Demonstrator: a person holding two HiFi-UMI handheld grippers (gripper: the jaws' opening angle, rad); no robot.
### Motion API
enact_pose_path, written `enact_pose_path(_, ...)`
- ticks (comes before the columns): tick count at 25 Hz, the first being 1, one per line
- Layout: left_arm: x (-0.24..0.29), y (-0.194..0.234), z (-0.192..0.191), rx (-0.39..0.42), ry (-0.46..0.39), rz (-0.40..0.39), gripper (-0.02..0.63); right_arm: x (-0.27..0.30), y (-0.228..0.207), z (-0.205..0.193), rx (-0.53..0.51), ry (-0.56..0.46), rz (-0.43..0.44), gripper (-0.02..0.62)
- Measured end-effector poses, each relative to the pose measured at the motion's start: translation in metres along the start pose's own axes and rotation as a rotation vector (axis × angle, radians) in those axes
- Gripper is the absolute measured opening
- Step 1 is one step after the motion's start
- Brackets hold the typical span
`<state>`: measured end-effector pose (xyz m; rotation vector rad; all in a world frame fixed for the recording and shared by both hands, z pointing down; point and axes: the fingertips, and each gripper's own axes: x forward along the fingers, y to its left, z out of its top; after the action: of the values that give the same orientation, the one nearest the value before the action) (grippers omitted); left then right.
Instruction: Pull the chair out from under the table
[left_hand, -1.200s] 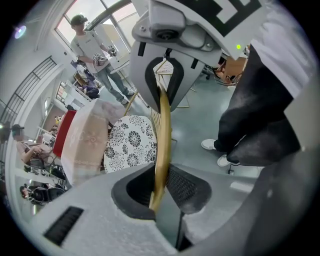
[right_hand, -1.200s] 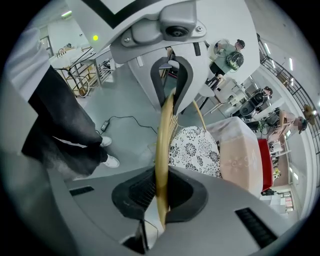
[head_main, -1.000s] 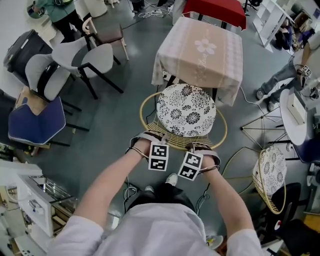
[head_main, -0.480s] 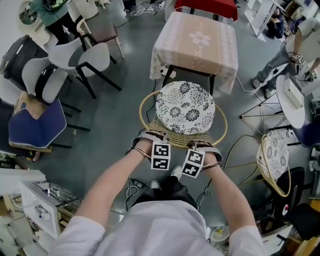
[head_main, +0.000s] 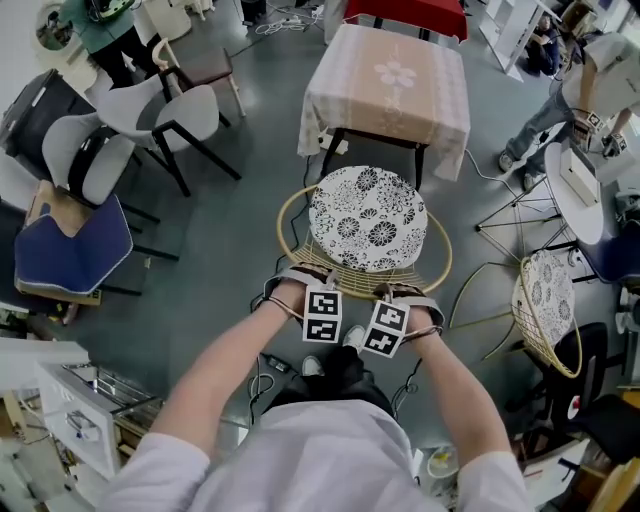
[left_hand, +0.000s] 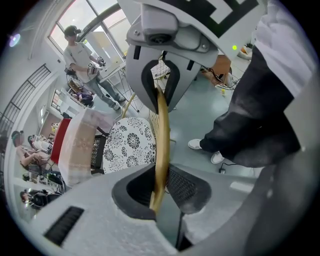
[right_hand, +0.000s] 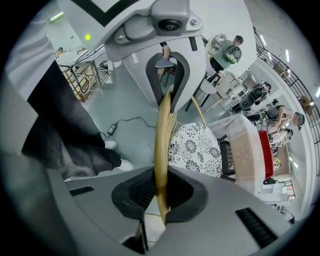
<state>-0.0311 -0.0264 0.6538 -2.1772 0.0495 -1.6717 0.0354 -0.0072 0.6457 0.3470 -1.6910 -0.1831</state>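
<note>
A rattan chair with a round black-and-white flowered cushion (head_main: 367, 218) stands on the grey floor just in front of the table with the pink cloth (head_main: 390, 80). A strip of floor shows between the cushion and the cloth. My left gripper (head_main: 316, 285) and right gripper (head_main: 396, 291) sit side by side on the near part of the chair's yellow hoop rim (head_main: 290, 215). In the left gripper view the rim (left_hand: 161, 117) runs between the jaws of the left gripper (left_hand: 160, 142), pinched. The right gripper (right_hand: 163, 145) clamps the rim (right_hand: 161, 125) the same way.
A second wicker chair (head_main: 545, 320) stands at the right beside a white round table (head_main: 575, 190). White and grey chairs (head_main: 150, 110) and a blue seat (head_main: 65, 245) crowd the left. Cables (head_main: 265, 375) and my feet (head_main: 350, 340) lie just behind the chair.
The chair has slid toward me, out from the table's edge, with both grippers holding its rim. The gap between cushion and cloth has grown.
</note>
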Motion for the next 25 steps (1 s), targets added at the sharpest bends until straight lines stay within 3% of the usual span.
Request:
enact_pose_path(18,-0.015,-0.049,0.001,0.028,0.000,-0.015,0.061,-0.014,0.050,0.009,0.033,0.011,-0.007,0.025)
enact_pose_path(22,-0.014,-0.049,0.000,-0.005,-0.003,-0.018,0.063,-0.014,0.047,0.011,0.126,-0.006,-0.007,0.026)
enact_pose_path(25,-0.015,-0.049,0.001,-0.075,-0.023,-0.009,0.068,-0.016,0.046,0.011,0.205,-0.017,-0.032,0.039)
